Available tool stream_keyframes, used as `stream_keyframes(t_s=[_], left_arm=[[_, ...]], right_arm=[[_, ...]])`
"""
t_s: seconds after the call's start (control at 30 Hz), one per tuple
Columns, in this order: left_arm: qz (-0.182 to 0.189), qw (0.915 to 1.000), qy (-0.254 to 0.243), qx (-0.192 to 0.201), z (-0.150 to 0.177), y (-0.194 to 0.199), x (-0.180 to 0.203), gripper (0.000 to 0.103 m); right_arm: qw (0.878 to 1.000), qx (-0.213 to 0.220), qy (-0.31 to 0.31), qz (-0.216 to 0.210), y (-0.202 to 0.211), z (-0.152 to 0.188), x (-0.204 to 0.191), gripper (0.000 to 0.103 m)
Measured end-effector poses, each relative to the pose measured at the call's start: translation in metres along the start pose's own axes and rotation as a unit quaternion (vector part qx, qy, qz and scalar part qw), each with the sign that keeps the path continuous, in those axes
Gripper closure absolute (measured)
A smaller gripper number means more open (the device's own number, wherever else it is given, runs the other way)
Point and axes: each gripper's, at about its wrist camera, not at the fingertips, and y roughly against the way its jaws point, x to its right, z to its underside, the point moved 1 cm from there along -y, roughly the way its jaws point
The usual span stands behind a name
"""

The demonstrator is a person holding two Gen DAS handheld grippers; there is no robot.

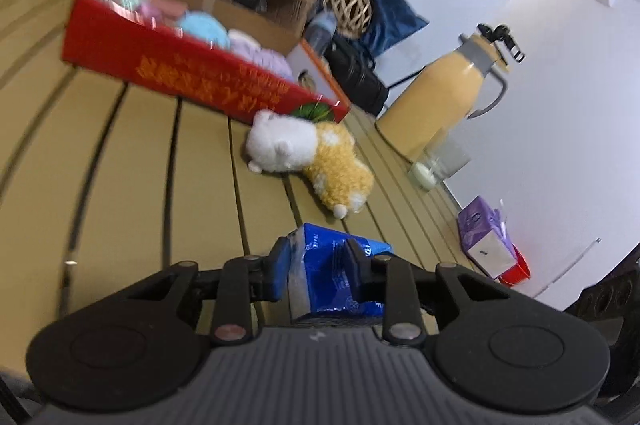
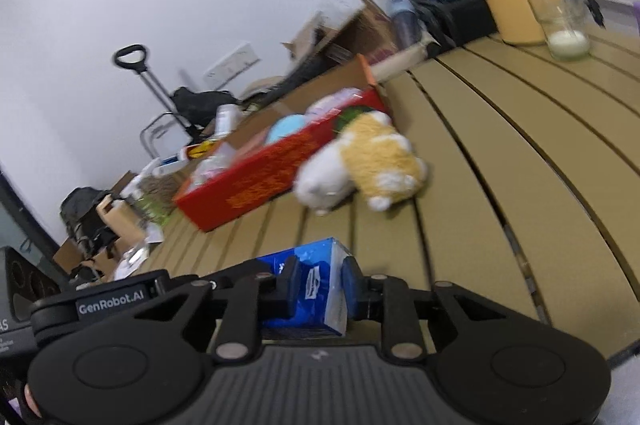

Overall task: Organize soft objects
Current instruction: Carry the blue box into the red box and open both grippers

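A blue plastic-wrapped soft pack (image 1: 324,289) sits crumpled between the fingers of my left gripper (image 1: 318,261), which is shut on it just above the slatted tan table (image 1: 140,165). In the right wrist view my right gripper (image 2: 322,277) is likewise shut on a blue pack (image 2: 316,253). A white and yellow plush toy (image 1: 308,157) (image 2: 360,165) lies on its side ahead, against the near corner of a red box (image 1: 192,65) (image 2: 256,185). The box holds pale blue and lilac soft items (image 1: 204,27).
A yellow thermos jug (image 1: 440,93) and a glass with milk (image 1: 436,161) stand near the table's right edge. Beyond the edge is a purple carton (image 1: 484,237). Cardboard boxes (image 1: 256,5), a rattan ball (image 1: 348,5) and bags crowd behind the red box. A black housing labelled GenRobot.AI (image 2: 108,301) is at left.
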Motion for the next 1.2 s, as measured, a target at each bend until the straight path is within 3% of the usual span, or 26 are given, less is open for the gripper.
stream_keyframes(t_s=[0.4, 0.5, 0.6, 0.8, 0.97, 1.07, 1.2], left_arm=[[-0.009, 0.9972, -0.022, 0.071, 0.021, 0.096, 0.019, 0.074], [-0.011, 0.9961, -0.034, 0.081, 0.008, 0.098, 0.020, 0.074], [-0.016, 0.9936, -0.059, 0.095, -0.027, 0.086, 0.023, 0.074], [-0.017, 0.9926, -0.059, 0.105, -0.124, 0.042, 0.007, 0.074], [-0.043, 0.9947, -0.039, 0.084, -0.198, -0.013, -0.038, 0.074], [-0.065, 0.9960, -0.019, 0.058, -0.225, -0.050, -0.072, 0.074], [-0.110, 0.9933, -0.029, 0.018, -0.239, -0.100, -0.108, 0.073]], right_arm=[[0.997, 0.031, 0.047, -0.050, 0.056, 0.014, -0.060, 0.081], [0.996, 0.039, 0.063, -0.051, 0.053, 0.004, -0.071, 0.081], [0.994, 0.049, 0.079, -0.053, 0.034, -0.022, -0.080, 0.081], [0.992, 0.053, 0.098, -0.056, -0.043, -0.111, -0.101, 0.081], [0.996, 0.013, 0.069, -0.060, -0.142, -0.165, -0.103, 0.081], [0.997, -0.020, 0.053, -0.052, -0.206, -0.182, -0.097, 0.081], [0.997, -0.061, 0.047, -0.026, -0.280, -0.177, -0.086, 0.081]])
